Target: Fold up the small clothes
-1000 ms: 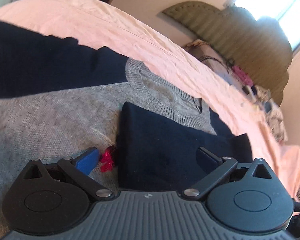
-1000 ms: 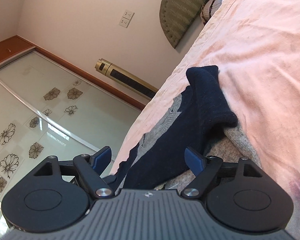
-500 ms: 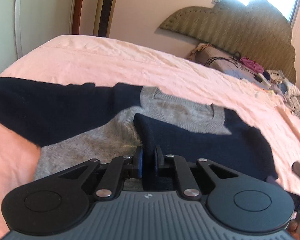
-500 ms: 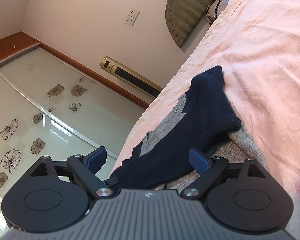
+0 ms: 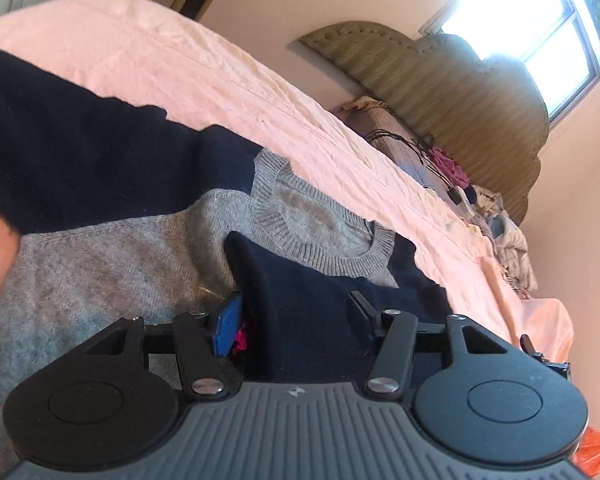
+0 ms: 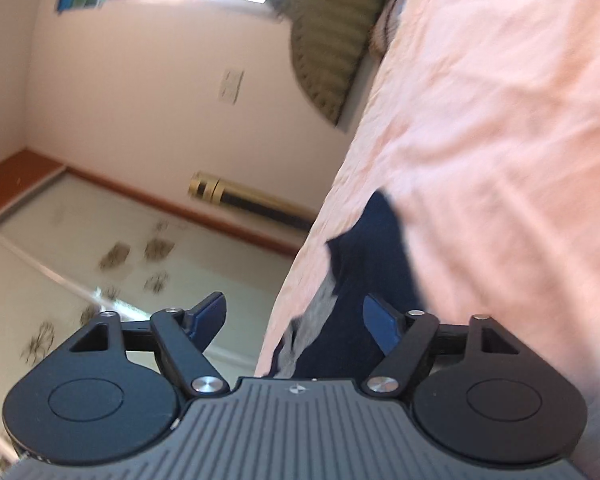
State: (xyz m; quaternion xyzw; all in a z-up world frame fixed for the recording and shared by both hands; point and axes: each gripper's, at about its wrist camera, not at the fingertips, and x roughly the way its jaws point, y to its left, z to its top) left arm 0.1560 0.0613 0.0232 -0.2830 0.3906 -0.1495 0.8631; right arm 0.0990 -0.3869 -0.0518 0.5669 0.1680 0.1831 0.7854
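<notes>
Your left tongs (image 5: 294,322) stand open, fingers apart on either side of the folded navy sleeve (image 5: 312,308). The sweater (image 5: 120,248) lies flat on the bed (image 5: 228,68), grey collar (image 5: 320,236) facing the headboard (image 5: 452,96). Its other navy sleeve (image 5: 80,160) lies extended across the sheet.

My left wrist view sits low and close over the sweater (image 5: 112,256), looking along it across the bed (image 5: 260,80) toward the headboard (image 5: 440,92) and the window (image 5: 512,12) above it. My right wrist view is rolled hard sideways and blurred, hanging close beside the bed's (image 6: 500,160) edge, facing the headboard (image 6: 328,52) and a wardrobe (image 6: 80,248) off to its side. Both views share the bed, sweater (image 6: 364,272) and headboard
</notes>
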